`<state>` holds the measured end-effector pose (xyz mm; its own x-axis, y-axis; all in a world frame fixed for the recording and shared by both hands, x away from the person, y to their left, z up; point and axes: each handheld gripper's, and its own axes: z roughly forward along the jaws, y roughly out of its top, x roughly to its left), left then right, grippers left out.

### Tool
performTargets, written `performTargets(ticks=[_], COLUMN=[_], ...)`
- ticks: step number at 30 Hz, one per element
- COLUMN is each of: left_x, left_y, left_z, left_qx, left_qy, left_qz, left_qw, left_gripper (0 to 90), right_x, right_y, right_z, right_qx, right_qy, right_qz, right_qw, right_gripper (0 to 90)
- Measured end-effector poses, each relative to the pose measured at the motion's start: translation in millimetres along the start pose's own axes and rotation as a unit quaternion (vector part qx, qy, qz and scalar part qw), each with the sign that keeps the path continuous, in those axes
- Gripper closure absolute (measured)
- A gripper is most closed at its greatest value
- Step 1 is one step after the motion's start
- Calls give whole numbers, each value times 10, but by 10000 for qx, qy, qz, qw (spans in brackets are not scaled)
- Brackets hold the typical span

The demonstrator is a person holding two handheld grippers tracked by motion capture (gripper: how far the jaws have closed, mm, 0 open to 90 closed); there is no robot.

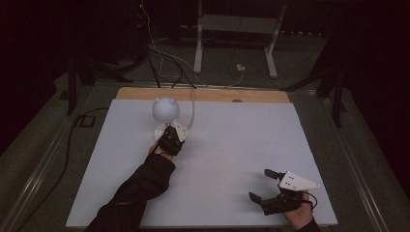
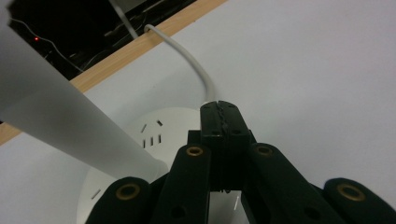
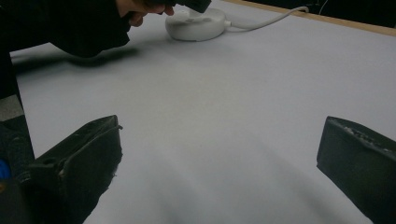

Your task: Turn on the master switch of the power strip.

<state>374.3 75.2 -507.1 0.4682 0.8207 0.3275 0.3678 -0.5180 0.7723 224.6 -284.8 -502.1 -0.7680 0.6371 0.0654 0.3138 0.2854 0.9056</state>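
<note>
White table (image 1: 227, 145), left jaws closed, right jaws wide

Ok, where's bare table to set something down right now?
Most of the white table is bare: the whole middle, the far right up to the wooden edge, and the near left beside the sleeve. Crowded spots: far left, where the left hand-held gripper sits shut over the lamp base and its cable, and the near right corner under the open right hand-held gripper.
</note>
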Motion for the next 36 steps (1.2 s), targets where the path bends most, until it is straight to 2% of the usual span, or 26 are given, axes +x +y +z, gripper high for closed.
performTargets(ticks=[3, 8, 10, 13, 15, 17, 21, 23, 24, 26, 32, 34, 36], left_x=[-16, -13, -34, -24, -10, -25, -25, -22, -4, 28, 34, 44, 47], left_y=[0, -17, -29, -32, -24, -16, -14, -26, -32, -38, -39, -44, -46], left_z=[38, 94, 108, 122, 120, 117, 119, 125, 128, 124, 126, 128, 130], left_qx=[81, 209, 255, 283, 289, 318, 335, 329, 326, 312, 329, 315, 304], left_qy=[94, 114, 229, 243, 154, 172, 179, 240, 234, 130, 119, 78, 9], left_qz=[99, 112, 287, 259, 161, 261, 266, 336, 284, 195, 220, 187, 246], left_qw=[9999, 9997, 9990, 9990, 9993, 9990, 9989, 9986, 9988, 9992, 9991, 9993, 9992], left_gripper=[900, 900, 900, 900, 900, 900, 900, 900, 900, 900, 900, 900, 900], right_x=[-1, 1, 0, 3, 3, 3, 5, 7, 8, 8, 7, 10, 10], right_y=[-2, -1, -2, -1, -1, -1, -2, -1, 0, 0, -3, -3, -3], right_z=[3, 0, 1, 1, 1, 1, 3, 2, 1, 0, 8, 7, 8], right_qx=[12, 7, 14, 21, 19, 21, 27, 28, 30, 29, 47, 55, 61], right_qy=[10, 7, 8, 13, 13, 10, 13, 14, 11, 17, 28, 26, 31], right_qz=[7, 0, 2, 3, 3, 1, -2, -6, -7, -6, -34, -33, -27], right_qw=[10000, 10000, 10000, 10000, 10000, 10000, 10000, 10000, 10000, 10000, 10000, 10000, 10000], right_gripper=[0, 0, 0, 0, 0, 0, 0, 0, 0, 0, 0, 0, 0])
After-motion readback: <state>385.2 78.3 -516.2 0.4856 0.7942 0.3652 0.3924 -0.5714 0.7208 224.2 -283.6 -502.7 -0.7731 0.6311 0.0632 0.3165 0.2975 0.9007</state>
